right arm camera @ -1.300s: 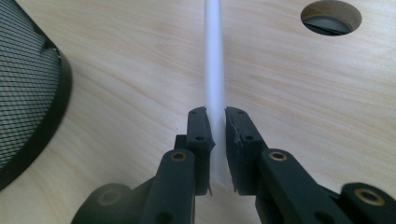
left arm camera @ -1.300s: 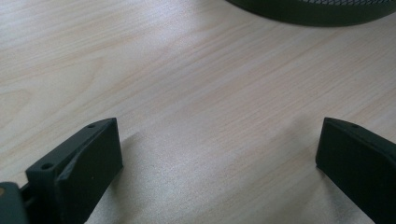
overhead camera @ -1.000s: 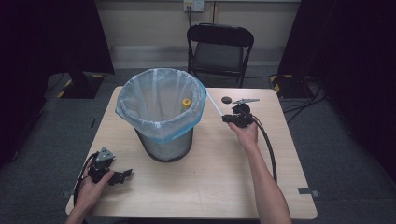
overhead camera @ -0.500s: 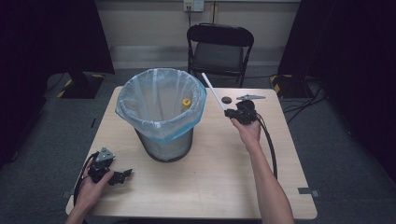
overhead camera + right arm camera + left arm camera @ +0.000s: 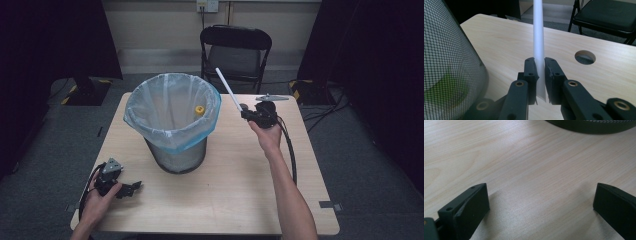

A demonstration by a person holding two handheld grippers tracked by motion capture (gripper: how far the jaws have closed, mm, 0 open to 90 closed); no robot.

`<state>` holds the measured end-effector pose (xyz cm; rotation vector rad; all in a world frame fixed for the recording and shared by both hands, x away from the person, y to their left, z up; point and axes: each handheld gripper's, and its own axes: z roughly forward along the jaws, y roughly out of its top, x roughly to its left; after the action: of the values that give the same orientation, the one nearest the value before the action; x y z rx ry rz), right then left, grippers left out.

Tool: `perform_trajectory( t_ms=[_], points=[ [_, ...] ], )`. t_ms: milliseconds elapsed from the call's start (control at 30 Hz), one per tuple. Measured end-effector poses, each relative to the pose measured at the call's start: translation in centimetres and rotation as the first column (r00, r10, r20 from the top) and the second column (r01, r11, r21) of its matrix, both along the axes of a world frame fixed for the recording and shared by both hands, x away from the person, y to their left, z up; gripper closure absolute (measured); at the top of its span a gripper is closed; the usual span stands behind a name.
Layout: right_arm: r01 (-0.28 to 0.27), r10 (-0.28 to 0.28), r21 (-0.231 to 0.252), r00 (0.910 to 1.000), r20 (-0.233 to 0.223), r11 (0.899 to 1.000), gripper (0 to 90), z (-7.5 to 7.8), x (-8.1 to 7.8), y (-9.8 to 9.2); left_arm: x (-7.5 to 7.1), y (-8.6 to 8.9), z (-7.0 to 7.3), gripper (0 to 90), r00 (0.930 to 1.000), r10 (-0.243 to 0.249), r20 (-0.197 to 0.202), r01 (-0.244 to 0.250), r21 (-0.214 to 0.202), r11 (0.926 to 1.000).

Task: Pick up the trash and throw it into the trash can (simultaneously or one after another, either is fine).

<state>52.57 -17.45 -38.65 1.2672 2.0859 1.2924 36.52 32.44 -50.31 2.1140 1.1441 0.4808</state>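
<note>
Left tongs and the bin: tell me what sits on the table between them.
Nothing. In the left gripper view, bare wood runs from the open left tongs up to the bin base. The high view shows the same bare stretch of table.

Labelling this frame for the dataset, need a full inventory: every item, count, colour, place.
Mesh wastebasket: 1, dark, light-blue bag liner, table centre.
Yellow object: 1, inside the liner near the far rim; type unclear.
White tube: 1, clamped in the right tool, angled up beside the basket.
Table: 1, light wood, round hole near far right.
Folding chair: 1, black, behind table.
Left tool: 1, black, jaws apart, resting on table, near left.
Right tool: 1, black, raised right of basket.
</note>
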Motion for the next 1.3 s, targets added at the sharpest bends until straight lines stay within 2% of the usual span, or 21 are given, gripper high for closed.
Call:
perform_trajectory(
  t_ms=[267,600,933,1300],
  points=[
    [-0.005,0.004,0.021,0.9999,0.014,1.000,80.8,0.8,0.0,0.0,0.0,0.0,0.0,0.0,1.0000,-0.001,0.000,0.001,0.000,1.0000],
    [-0.028,0.025,0.059,0.9976,0.065,0.998,80.8,3.5,-0.1,0.5,0.0,0.0,0.0,0.0,1.0000,0.001,0.001,-0.001,0.000,1.0000],
    [-0.051,0.044,0.070,0.9932,0.108,0.996,80.8,5.5,-0.2,1.2,0.0,0.0,0.0,0.0,1.0000,0.000,0.000,0.000,0.001,1.0000],
    [-0.071,0.058,0.080,0.9857,0.158,0.994,80.8,8.6,-0.2,1.9,0.0,0.0,0.0,0.0,1.0000,0.000,0.000,0.000,0.000,1.0000]
  ],
)
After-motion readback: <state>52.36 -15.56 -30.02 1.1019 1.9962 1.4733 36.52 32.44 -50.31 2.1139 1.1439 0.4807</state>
